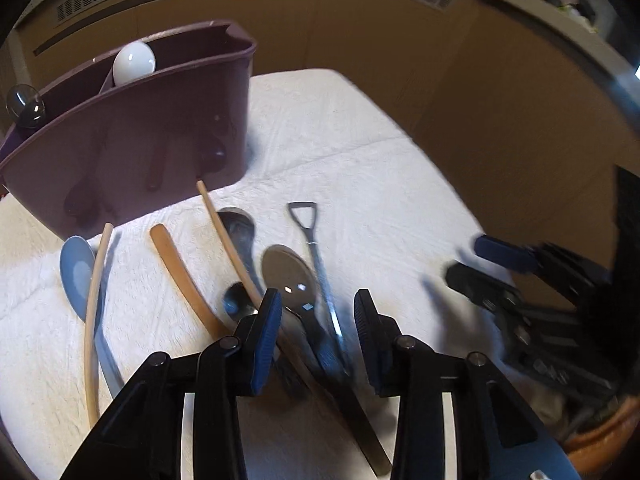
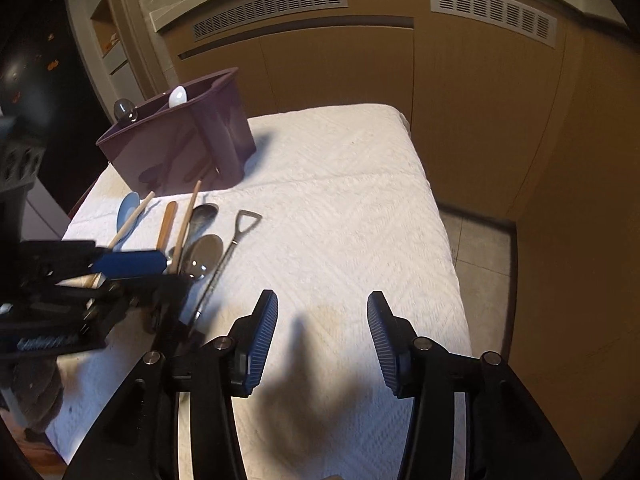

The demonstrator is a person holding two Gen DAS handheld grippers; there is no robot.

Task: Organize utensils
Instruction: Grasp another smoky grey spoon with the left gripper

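Left gripper (image 1: 316,340), part open and empty, straddles the large steel spoon (image 1: 289,276); centre its handle between the pads before closing.

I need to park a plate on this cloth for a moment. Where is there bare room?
The white cloth is bare from the shovel-handled utensil across to its right edge, and beside the purple caddy. Crowded: the row of spoons and sticks in front of the caddy, where the left gripper hovers.
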